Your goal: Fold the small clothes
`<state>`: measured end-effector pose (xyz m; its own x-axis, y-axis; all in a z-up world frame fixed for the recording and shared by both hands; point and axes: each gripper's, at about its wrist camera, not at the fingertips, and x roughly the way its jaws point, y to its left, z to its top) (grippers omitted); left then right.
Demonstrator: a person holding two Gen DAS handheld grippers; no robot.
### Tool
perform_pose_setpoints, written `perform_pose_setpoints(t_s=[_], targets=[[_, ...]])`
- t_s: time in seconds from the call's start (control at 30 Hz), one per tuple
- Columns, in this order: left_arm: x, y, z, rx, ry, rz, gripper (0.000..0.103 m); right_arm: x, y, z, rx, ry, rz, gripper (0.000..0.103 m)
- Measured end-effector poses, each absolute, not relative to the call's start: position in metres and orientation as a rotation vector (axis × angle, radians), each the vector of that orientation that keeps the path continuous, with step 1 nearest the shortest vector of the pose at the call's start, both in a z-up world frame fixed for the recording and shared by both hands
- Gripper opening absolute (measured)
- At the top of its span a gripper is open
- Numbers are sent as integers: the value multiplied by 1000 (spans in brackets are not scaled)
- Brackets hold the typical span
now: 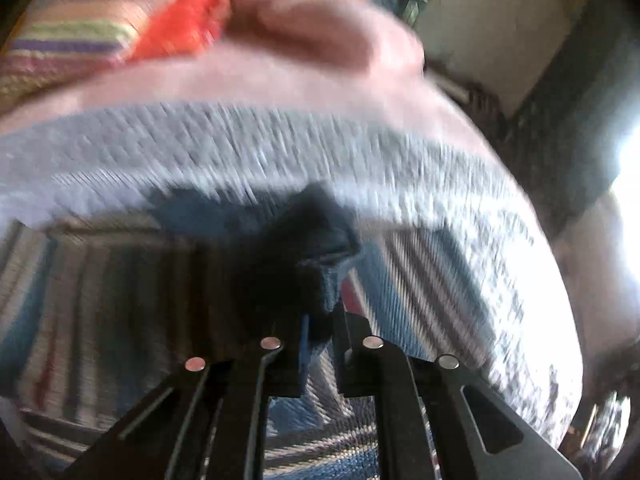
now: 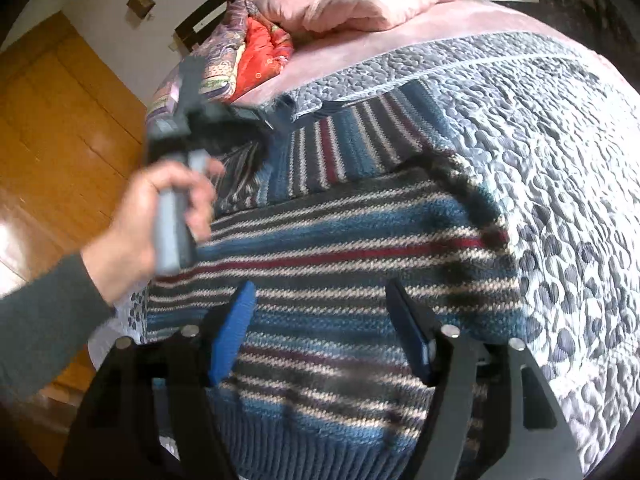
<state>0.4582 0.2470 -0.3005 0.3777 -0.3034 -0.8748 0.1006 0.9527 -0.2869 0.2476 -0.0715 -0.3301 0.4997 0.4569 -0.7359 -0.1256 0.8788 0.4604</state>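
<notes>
A striped sweater (image 2: 340, 248) lies flat on the grey quilted bedspread (image 2: 560, 140), its far-left part pinched between the closed fingers of the left gripper (image 1: 320, 312), while the right gripper (image 2: 320, 328) hangs spread wide above its near hem.

One striped sweater (image 2: 340, 248), two pink pillows (image 2: 360, 0), one quilted bedspread (image 2: 560, 140), one hand (image 2: 148, 220), two tongs (image 2: 320, 332).
</notes>
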Motion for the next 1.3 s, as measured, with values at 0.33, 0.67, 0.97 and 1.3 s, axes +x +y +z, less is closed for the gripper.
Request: perform_pose_setpoints(t_s=[0.33,0.67,0.97,1.3], targets=[[381,328,-291,-395,1134,-235,71,389,-81,-369,865,1161,554,68],[261,430,-291,-548,1150,-89,75,509,-38,-441,1053,1346,499,49],[239,494,-283,-721,1102,-19,75,541,-17,-394,813,1339,452,8],[323,533,-230,-809,944,-108,74,549,-26,-285,501,1181,510,8]])
